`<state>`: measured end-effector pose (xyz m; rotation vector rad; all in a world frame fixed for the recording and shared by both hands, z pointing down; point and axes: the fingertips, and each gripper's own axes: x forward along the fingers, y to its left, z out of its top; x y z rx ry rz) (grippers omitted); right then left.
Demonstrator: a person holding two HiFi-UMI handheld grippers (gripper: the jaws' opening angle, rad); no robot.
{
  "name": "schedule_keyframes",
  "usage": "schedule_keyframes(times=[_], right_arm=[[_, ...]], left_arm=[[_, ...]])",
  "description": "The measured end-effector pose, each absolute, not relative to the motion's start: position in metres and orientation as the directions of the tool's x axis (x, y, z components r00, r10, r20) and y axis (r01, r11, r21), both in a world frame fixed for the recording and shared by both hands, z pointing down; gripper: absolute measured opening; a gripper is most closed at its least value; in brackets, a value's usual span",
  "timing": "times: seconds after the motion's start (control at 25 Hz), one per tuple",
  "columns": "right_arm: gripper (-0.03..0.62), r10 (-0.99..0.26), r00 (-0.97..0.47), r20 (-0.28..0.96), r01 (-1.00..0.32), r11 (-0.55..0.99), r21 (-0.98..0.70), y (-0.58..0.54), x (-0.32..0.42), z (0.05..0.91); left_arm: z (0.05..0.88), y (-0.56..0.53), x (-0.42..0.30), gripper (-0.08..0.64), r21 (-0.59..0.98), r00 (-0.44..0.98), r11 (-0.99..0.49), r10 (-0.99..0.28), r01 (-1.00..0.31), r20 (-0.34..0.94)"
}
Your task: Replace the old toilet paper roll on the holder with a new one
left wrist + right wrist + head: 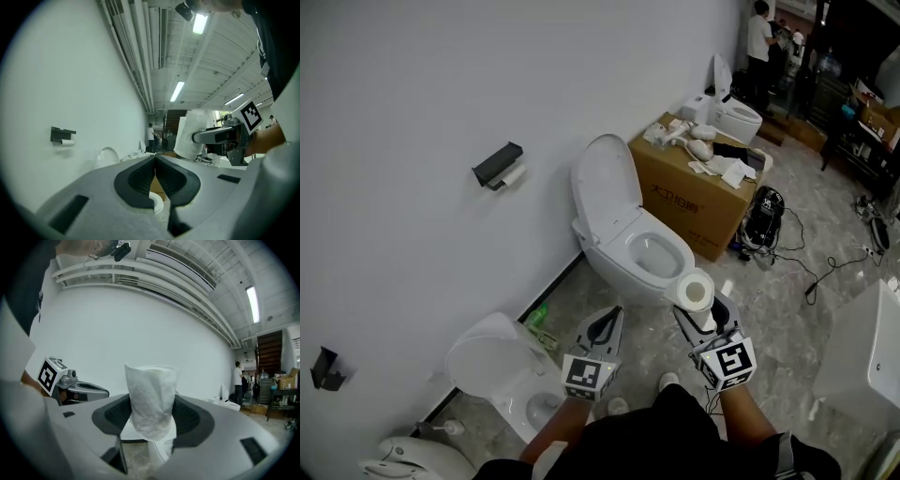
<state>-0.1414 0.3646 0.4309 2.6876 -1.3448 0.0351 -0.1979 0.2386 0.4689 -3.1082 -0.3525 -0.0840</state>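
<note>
A black holder (pixel 498 164) is fixed to the white wall, and the thin old roll (pixel 512 176) hangs under it. The left gripper view shows the same holder (pixel 62 134) and old roll (pixel 67 142) far off to the left. My right gripper (pixel 701 305) is shut on a full new toilet paper roll (pixel 695 291), which stands upright between its pads (pixel 150 380). My left gripper (pixel 605 323) is shut with nothing in it, its jaws meeting (pixel 155 157). Both grippers are level, side by side over the floor and well short of the holder.
A white toilet (pixel 628 239) with its lid up stands between me and the wall. Behind it is a cardboard box (pixel 694 192) with parts on top. Another toilet (pixel 502 370) sits at lower left. Cables (pixel 811 267) trail across the floor on the right. A person (pixel 759 42) stands far back.
</note>
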Motion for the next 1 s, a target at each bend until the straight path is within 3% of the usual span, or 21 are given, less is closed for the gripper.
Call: schedule_keyframes(times=[0.48,1.0], right_arm=[[0.265,-0.826,0.559,0.078,-0.828,-0.550,0.108,0.341,-0.043,0.429],[0.265,-0.873,0.482,0.076,-0.865,-0.459,0.203,0.331,0.085,0.421]], left_arm=[[0.471,0.215,-0.119,0.005,0.044,0.986,-0.987,0.154,0.152,0.059],[0.467,0.183,-0.013,0.005,0.044,0.998,-0.999,-0.020,-0.023,0.054]])
